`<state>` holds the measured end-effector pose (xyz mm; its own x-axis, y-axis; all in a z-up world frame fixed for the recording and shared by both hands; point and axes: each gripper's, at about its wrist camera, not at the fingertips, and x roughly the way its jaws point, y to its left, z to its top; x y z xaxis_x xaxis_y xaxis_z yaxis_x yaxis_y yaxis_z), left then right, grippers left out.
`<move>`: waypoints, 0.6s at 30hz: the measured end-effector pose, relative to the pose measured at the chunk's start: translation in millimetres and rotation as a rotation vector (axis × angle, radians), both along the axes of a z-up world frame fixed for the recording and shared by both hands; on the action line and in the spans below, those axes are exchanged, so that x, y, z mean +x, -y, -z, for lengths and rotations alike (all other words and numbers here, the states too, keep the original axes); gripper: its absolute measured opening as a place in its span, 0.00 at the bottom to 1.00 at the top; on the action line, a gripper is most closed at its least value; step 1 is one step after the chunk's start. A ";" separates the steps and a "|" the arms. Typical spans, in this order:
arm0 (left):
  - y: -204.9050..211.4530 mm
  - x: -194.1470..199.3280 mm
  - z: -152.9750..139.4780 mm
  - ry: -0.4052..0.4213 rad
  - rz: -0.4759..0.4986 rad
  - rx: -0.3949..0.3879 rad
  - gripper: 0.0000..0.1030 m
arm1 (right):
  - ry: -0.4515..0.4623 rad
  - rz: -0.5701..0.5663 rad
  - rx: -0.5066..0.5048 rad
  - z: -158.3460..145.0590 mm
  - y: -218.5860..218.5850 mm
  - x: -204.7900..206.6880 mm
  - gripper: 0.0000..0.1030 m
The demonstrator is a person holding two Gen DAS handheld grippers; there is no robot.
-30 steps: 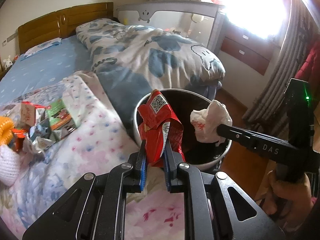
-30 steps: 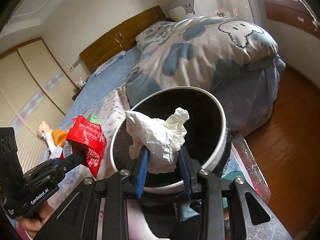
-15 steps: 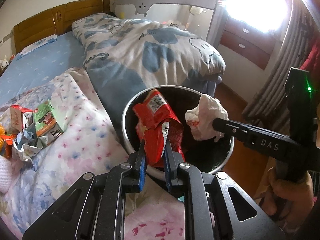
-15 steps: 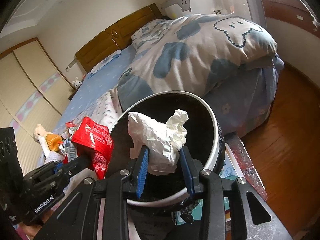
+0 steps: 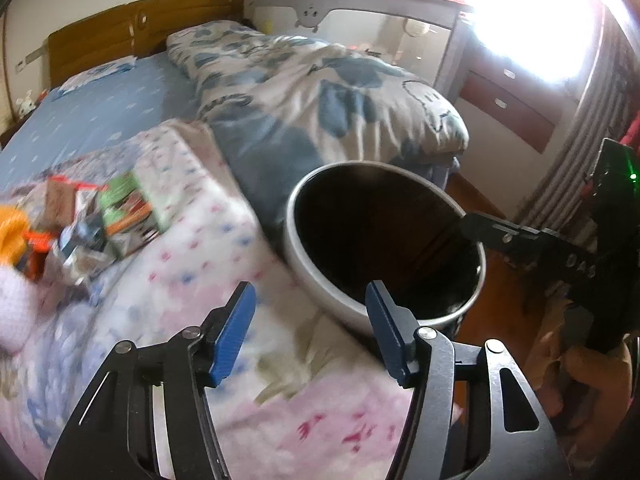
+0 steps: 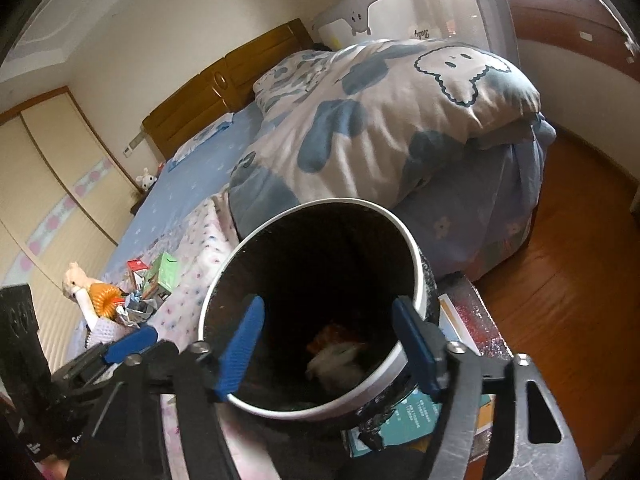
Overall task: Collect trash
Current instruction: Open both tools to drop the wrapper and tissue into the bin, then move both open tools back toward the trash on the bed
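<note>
A round bin with a white rim (image 5: 304,276) and a dark inside stands beside the bed; it also shows in the right wrist view (image 6: 416,264). My left gripper (image 5: 310,330) is open and empty over the bed edge, just short of the bin. My right gripper (image 6: 328,346) is open and empty over the bin mouth. A white crumpled paper (image 6: 340,364) and a red wrapper (image 6: 334,334) lie blurred at the bin's bottom. More trash lies on the bed at the left: a green carton (image 5: 130,208), a red carton (image 5: 60,196) and crumpled foil (image 5: 82,246).
A blue and white duvet (image 5: 320,96) is heaped on the bed behind the bin. A stuffed toy with an orange coil (image 6: 98,294) lies by the trash pile. A box (image 6: 452,412) sits under the bin. Wooden floor (image 6: 580,264) lies right.
Both grippers have opened. The red wrapper left my left gripper and the white paper left my right gripper; both now lie in the bin. The left gripper has pulled back toward the bed.
</note>
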<state>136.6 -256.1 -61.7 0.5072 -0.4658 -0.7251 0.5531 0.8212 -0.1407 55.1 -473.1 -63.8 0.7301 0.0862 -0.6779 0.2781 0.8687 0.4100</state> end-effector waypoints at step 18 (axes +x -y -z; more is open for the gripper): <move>-144.2 -11.5 16.2 -0.054 -0.282 -0.031 0.58 | 0.031 -0.189 -0.009 -3.7 -112.6 16.1 0.85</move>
<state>125.1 -111.9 -78.0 0.5807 -0.3343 -0.7423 0.2944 0.9363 -0.1914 71.2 -360.5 -60.1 0.7222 0.2179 -0.6565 0.0966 0.9080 0.4077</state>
